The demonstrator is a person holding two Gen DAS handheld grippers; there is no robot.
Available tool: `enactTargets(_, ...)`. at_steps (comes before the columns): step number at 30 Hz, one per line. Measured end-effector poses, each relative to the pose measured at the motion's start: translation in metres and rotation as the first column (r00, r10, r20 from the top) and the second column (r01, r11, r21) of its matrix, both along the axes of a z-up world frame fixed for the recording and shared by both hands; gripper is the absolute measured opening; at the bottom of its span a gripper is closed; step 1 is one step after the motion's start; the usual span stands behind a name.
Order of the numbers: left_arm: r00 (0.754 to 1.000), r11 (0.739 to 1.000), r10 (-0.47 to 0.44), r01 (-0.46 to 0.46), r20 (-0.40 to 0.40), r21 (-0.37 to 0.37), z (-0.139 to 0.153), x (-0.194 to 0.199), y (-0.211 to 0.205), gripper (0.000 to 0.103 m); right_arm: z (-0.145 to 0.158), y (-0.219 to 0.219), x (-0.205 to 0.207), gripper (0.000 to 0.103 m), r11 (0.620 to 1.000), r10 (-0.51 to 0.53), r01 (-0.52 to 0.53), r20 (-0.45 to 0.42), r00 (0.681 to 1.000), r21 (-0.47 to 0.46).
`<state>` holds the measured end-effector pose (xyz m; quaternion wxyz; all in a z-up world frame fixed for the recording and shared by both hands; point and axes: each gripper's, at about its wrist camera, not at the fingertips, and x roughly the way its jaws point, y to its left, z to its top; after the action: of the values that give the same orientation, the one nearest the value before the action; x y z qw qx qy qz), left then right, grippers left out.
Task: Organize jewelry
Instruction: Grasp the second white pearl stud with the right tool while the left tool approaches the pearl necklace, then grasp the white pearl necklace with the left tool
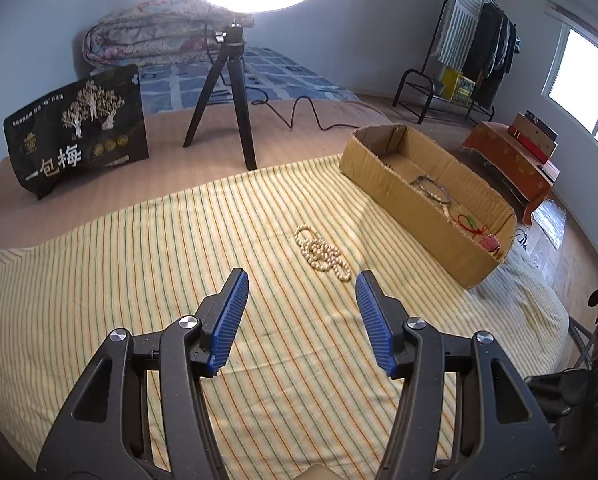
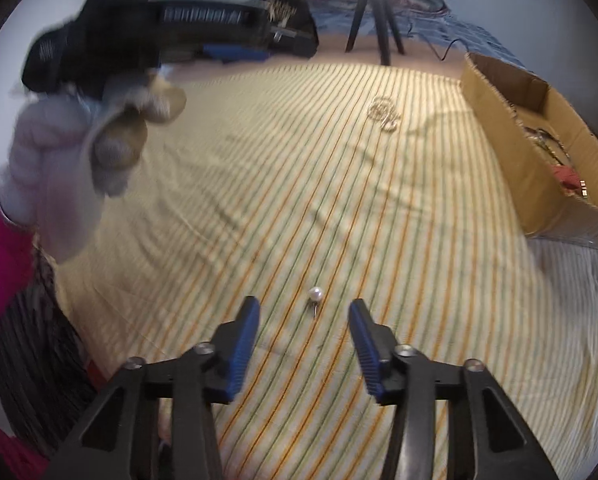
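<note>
We hold both tongs apart and empty over the striped sheet (image 1: 139, 280): left tongs (image 1: 302, 284) near the pearl necklace (image 1: 323, 254), right tongs (image 2: 304, 309) flanking a pearl pin (image 2: 315, 295).

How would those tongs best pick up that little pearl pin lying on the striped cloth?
Probably by the round pearl head of the pearl pin, coming straight down with the right tongs open around it. The thin pin lies flat on the striped cloth, offering little to pinch.

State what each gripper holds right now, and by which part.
Nothing is held. The left gripper is open over the striped cloth, short of the pearl necklace. The right gripper is open, its pads clear of the pearl pin ahead of them.
</note>
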<state>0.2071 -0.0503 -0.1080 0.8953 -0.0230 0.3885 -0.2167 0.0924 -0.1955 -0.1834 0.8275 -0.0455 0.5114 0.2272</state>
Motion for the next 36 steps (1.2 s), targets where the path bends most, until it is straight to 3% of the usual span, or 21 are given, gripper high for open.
enactTargets(7, 1.0, 1.0, 0.012, -0.012, -0.019, -0.018, -0.008, 0.002, 0.006, 0.057, -0.012, -0.004, 0.004, 0.033, 1.0, -0.018, 0.018, -0.02, 1.0, 0.004)
enactTargets(11, 0.999, 0.999, 0.016, -0.016, -0.032, -0.027, -0.014, 0.004, 0.008, 0.057, -0.01, 0.001, 0.008, 0.03, 0.999, -0.002, 0.002, -0.003, 1.0, -0.038)
enactTargets(16, 0.999, 0.999, 0.019, -0.021, -0.039, -0.037, -0.017, 0.008, 0.009, 0.057, -0.014, 0.011, 0.014, 0.017, 0.992, 0.033, -0.031, 0.02, 0.999, -0.12)
enactTargets(20, 0.999, 0.999, 0.018, -0.02, -0.046, -0.045, -0.019, 0.013, 0.007, 0.057, -0.014, 0.007, 0.018, 0.006, 0.992, 0.037, -0.033, 0.025, 0.999, -0.125)
enactTargets(29, 0.993, 0.995, -0.006, -0.006, -0.121, -0.097, -0.035, 0.036, -0.017, 0.057, -0.013, -0.015, 0.033, 0.006, 0.991, -0.023, 0.028, 0.032, 0.999, -0.133)
enactTargets(36, 0.976, 0.987, 0.022, -0.056, -0.217, -0.149, -0.052, 0.066, -0.036, 0.057, -0.014, -0.025, 0.043, 0.006, 0.987, -0.044, 0.051, 0.049, 0.998, -0.151)
